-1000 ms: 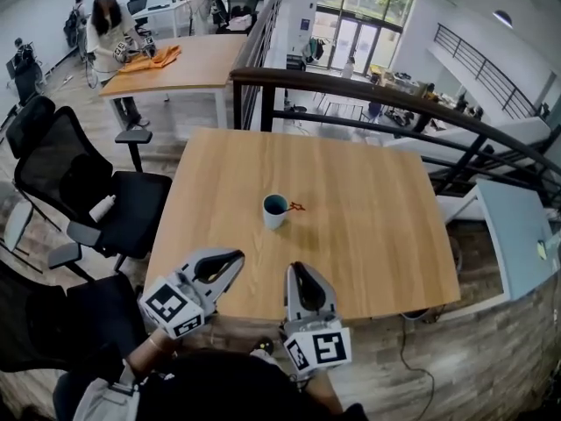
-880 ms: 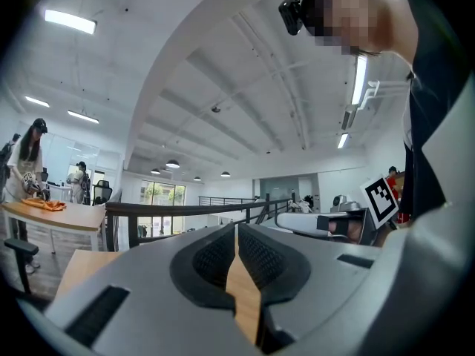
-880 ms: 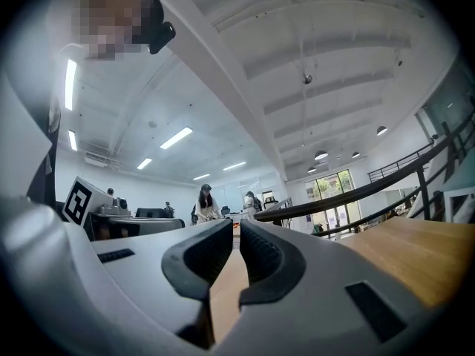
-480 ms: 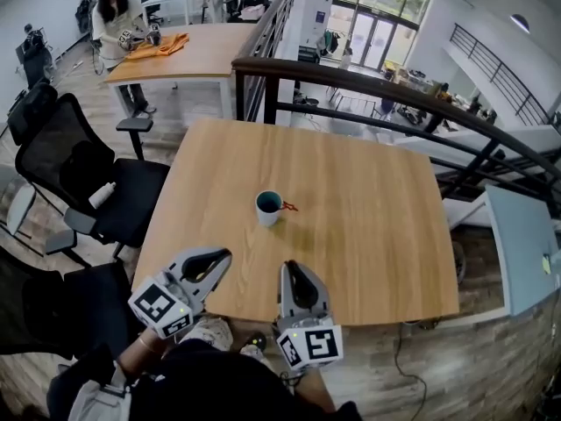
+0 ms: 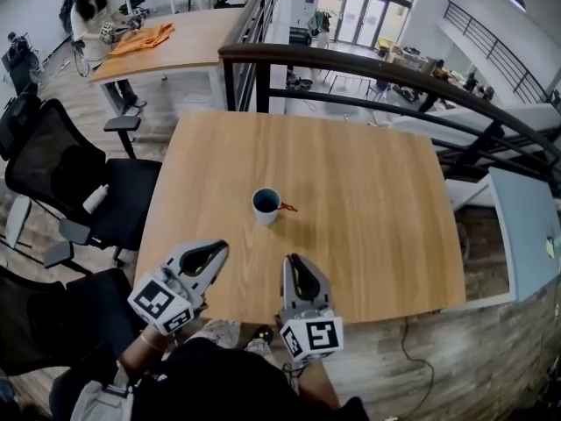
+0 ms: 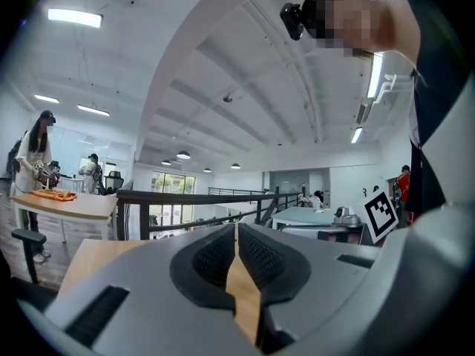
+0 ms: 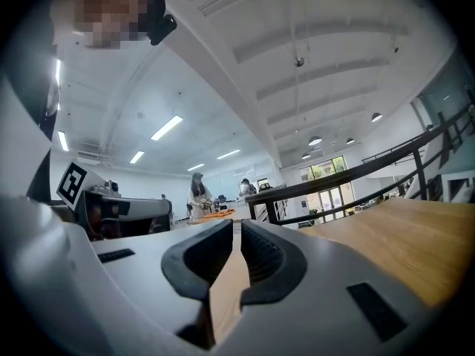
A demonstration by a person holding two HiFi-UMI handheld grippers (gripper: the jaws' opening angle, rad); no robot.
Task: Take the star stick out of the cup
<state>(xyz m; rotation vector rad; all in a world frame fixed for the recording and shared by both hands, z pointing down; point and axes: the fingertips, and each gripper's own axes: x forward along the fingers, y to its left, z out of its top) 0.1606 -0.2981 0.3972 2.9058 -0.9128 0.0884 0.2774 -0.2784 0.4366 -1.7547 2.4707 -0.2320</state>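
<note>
A small white cup (image 5: 266, 205) with a dark blue inside stands near the middle of the wooden table (image 5: 377, 200). The red star stick (image 5: 288, 206) pokes out over the cup's right rim. Both grippers hang at the table's near edge, well short of the cup. My left gripper (image 5: 214, 251) is shut with nothing in it, and its jaws point toward the cup from the lower left. The right gripper (image 5: 295, 262) is shut and empty too, below the cup. In the left gripper view (image 6: 236, 230) and the right gripper view (image 7: 237, 225) the pads meet; the cup is hidden there.
Black office chairs (image 5: 66, 169) stand left of the table. A dark railing (image 5: 351, 64) runs behind its far edge. Beyond it is another table (image 5: 175, 46) with an orange cloth (image 5: 149, 35), and a person (image 5: 86, 5) stands there. A pale desk (image 5: 526, 235) lies to the right.
The head view has shifted a little, so the table sits slightly differently in frame. Both grippers stay shut near the table's front edge, and the cup and stick have not moved.
</note>
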